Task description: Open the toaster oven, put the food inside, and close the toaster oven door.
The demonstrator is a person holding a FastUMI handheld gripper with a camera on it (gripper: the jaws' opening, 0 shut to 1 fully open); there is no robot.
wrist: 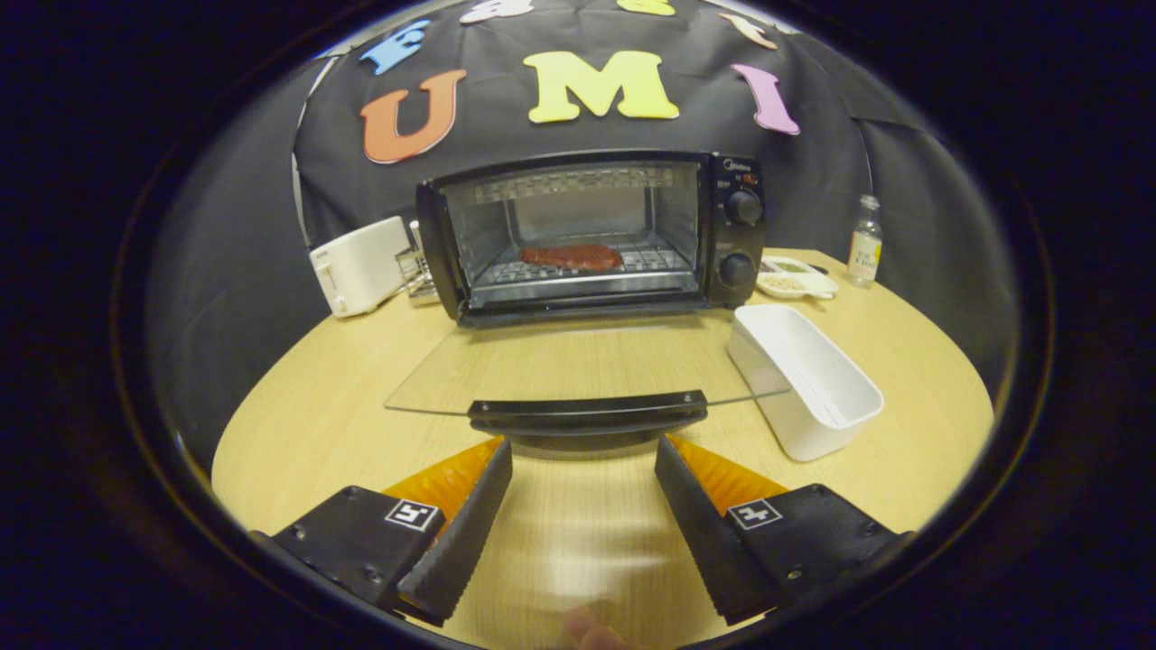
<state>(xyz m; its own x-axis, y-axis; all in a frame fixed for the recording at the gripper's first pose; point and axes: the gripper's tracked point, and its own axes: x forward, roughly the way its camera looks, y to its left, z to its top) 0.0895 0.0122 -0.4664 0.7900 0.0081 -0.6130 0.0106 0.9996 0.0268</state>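
Spread wide and holding nothing, the gripper (583,451) sits just short of the door handle (587,413) (glass door folded flat); the food (571,256) lies inside the toaster oven (736,230).

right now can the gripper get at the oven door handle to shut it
Probably yes. The gripper is open, its fingers spread just short of the door handle, with only bare table between them. The white tub sits off to one side.
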